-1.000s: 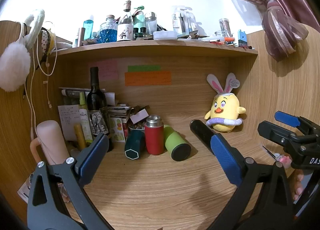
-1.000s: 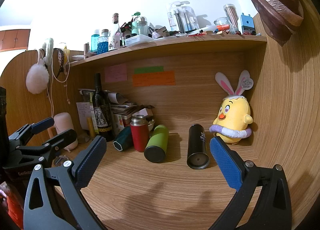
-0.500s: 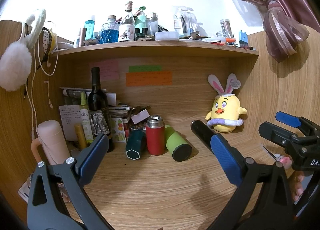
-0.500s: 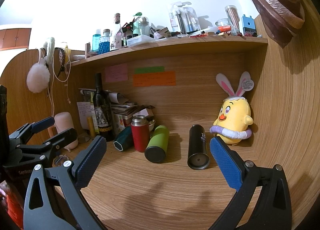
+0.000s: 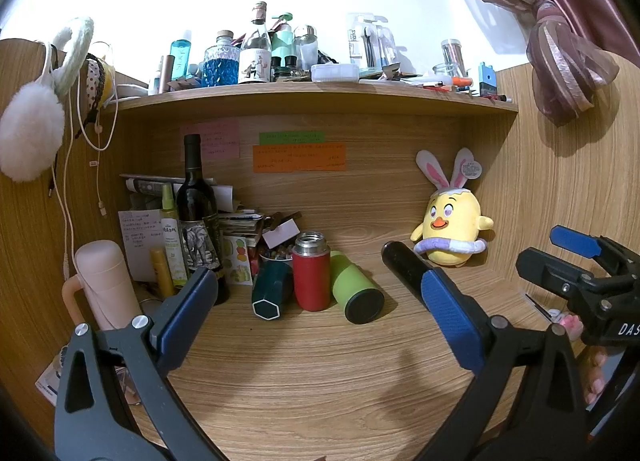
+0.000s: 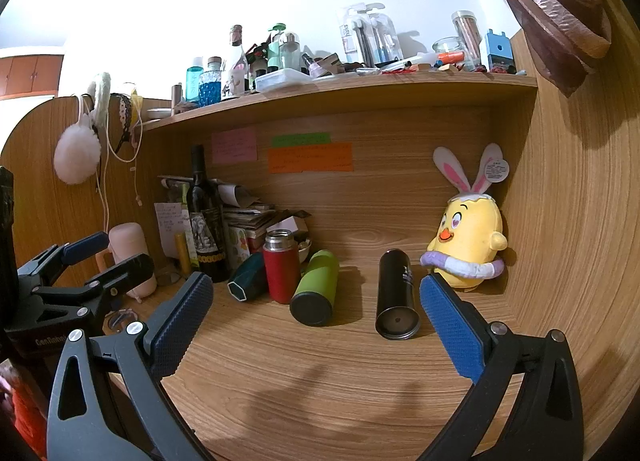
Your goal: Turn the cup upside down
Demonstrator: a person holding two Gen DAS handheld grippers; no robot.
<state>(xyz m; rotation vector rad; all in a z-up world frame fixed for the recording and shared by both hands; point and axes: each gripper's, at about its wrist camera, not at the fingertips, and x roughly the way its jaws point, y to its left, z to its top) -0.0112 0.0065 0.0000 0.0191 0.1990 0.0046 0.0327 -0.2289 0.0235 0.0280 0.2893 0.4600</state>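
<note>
almost nothing has changed over the last second: both views only creep slightly, so the flip is not yet begun. the smooth wood-grain tabletop [image 6: 320, 381] lies ahead of the right gripper [image 6: 316, 321], jaws apart and empty; the left gripper [image 5: 316, 313] likewise. the upright red cup [image 5: 311, 277], a matte cylinder with a steel rim, stands just beyond it.
</note>
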